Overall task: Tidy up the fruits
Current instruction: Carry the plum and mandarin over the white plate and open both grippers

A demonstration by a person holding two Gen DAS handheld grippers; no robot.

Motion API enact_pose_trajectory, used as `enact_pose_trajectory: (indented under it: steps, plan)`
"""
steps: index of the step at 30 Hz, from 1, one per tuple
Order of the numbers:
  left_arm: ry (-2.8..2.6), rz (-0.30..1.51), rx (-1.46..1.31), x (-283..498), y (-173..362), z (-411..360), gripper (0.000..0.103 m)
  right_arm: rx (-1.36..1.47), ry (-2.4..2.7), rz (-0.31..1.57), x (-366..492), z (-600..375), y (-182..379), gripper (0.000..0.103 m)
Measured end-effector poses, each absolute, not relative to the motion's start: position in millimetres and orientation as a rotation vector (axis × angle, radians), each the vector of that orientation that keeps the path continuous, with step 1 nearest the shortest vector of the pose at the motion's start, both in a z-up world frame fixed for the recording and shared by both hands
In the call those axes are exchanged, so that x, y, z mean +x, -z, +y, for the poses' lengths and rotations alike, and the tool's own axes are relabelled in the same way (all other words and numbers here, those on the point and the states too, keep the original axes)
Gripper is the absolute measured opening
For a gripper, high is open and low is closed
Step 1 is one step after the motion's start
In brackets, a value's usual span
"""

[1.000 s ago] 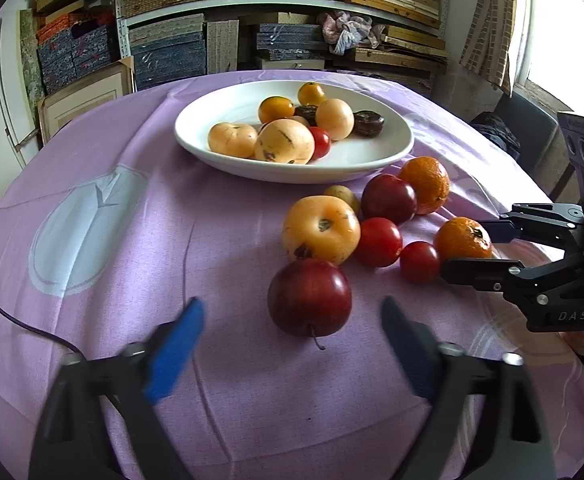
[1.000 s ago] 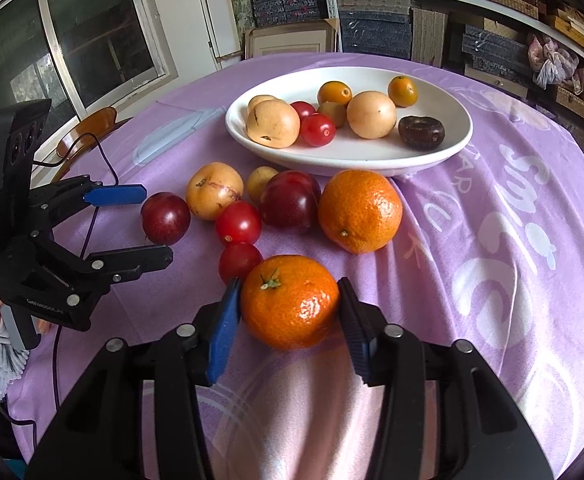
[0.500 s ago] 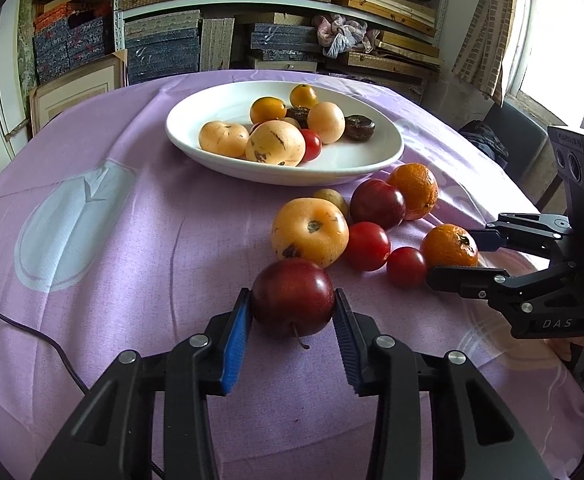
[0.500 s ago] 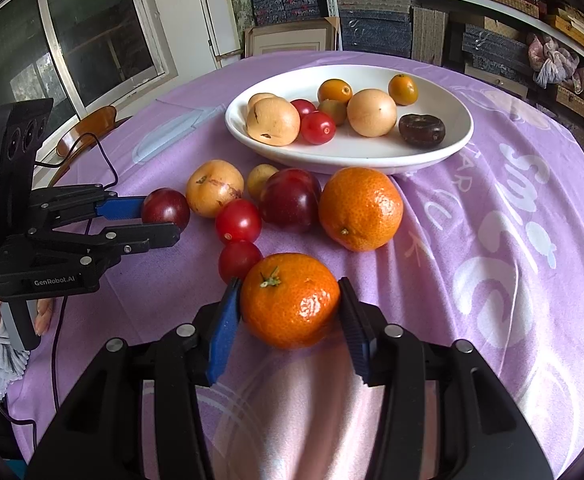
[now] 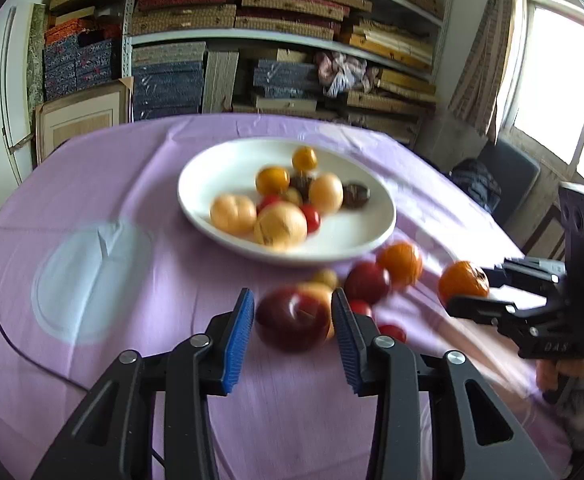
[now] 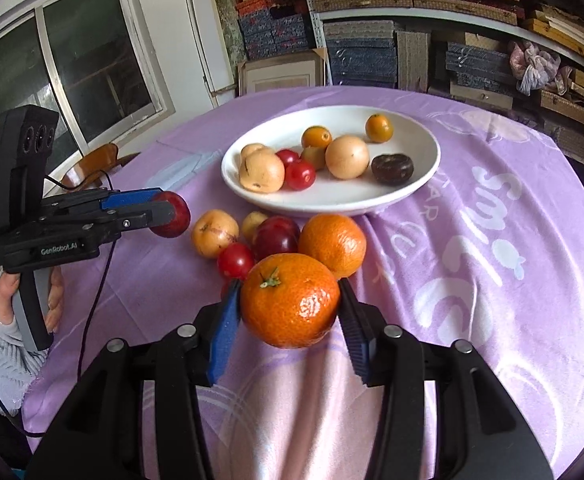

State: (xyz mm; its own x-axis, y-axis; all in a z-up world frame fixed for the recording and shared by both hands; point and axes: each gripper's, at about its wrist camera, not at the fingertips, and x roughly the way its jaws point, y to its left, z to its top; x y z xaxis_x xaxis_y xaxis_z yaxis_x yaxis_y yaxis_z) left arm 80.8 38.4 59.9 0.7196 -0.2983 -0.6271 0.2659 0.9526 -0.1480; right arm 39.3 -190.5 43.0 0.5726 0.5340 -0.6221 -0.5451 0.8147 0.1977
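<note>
The left gripper (image 5: 292, 322) is squeezing a dark red plum (image 5: 293, 319) between its two blue pads, with its jaws pressing on the plum's sides. The plum is round, so it has no long side. In the left wrist view its little stem dip is facing up and toward the camera. In the right wrist view the plum (image 6: 170, 214) is hanging in the air above the purple tablecloth (image 6: 492, 264), left of the loose fruit.

The right gripper (image 6: 289, 312) is squeezing an orange mandarin (image 6: 289, 300), with its jaws tight on both sides. The mandarin's green stem is pointing up and a little toward the white plate (image 6: 408, 196). In the left wrist view the mandarin (image 5: 463, 283) is sitting off the cloth, to the right of the plate.

On the cloth, just in front of the plate, a big orange (image 6: 333, 245), a dark plum, a yellow fruit (image 6: 215, 233) and a red tomato (image 6: 235, 261) are sitting close together. More fruit is lying inside the plate. The left wrist view is blurry.
</note>
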Motion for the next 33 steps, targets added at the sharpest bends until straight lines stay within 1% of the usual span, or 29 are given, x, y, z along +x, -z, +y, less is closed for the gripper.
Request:
enact_pose_trajectory:
  steps: [4,9,12,13,14,18,21,24,26,28,30,33]
  plan:
    - [0.293,0.666,-0.055,110.2,-89.0,41.4,0.038,-0.001,-0.600,0.696,53.1,-199.6,-63.5,0.046]
    - [0.327,0.685,-0.117,138.1,-97.7,50.2,0.036,-0.004,-0.601,0.668,73.1,-192.1,-84.5,0.046]
    - [0.291,0.713,-0.017,112.2,-85.3,56.5,0.045,0.006,-0.624,0.663,71.0,-189.2,-81.7,0.046]
    - [0.255,0.725,0.024,100.1,-77.8,62.0,0.054,0.007,-0.628,0.670,71.3,-188.5,-78.8,0.046]
    - [0.228,0.732,0.042,90.7,-71.0,69.8,0.058,0.014,-0.635,0.684,72.5,-189.2,-75.1,0.046]
    - [0.127,0.771,0.001,64.0,-44.2,117.5,0.058,0.033,-0.643,0.717,77.7,-186.6,-65.8,0.047]
    - [0.101,0.774,-0.035,69.8,-33.5,135.7,0.057,0.021,-0.646,0.726,76.2,-182.7,-61.5,0.047]
    - [0.084,0.780,0.035,74.4,-25.7,127.8,0.056,0.022,-0.653,0.718,74.1,-182.6,-62.4,0.047]
    - [0.100,0.779,0.054,73.6,-23.6,120.7,0.049,0.029,-0.653,0.718,75.1,-184.3,-63.6,0.047]
    - [0.107,0.767,0.076,70.5,-23.1,114.1,0.045,0.038,-0.653,0.726,78.7,-186.4,-62.2,0.047]
    - [0.134,0.762,0.079,70.2,-22.9,107.9,0.037,0.042,-0.650,0.736,80.8,-187.9,-59.2,0.047]
    - [0.143,0.747,0.120,65.5,-22.3,96.1,0.036,0.044,-0.649,0.741,81.9,-188.7,-57.6,0.047]
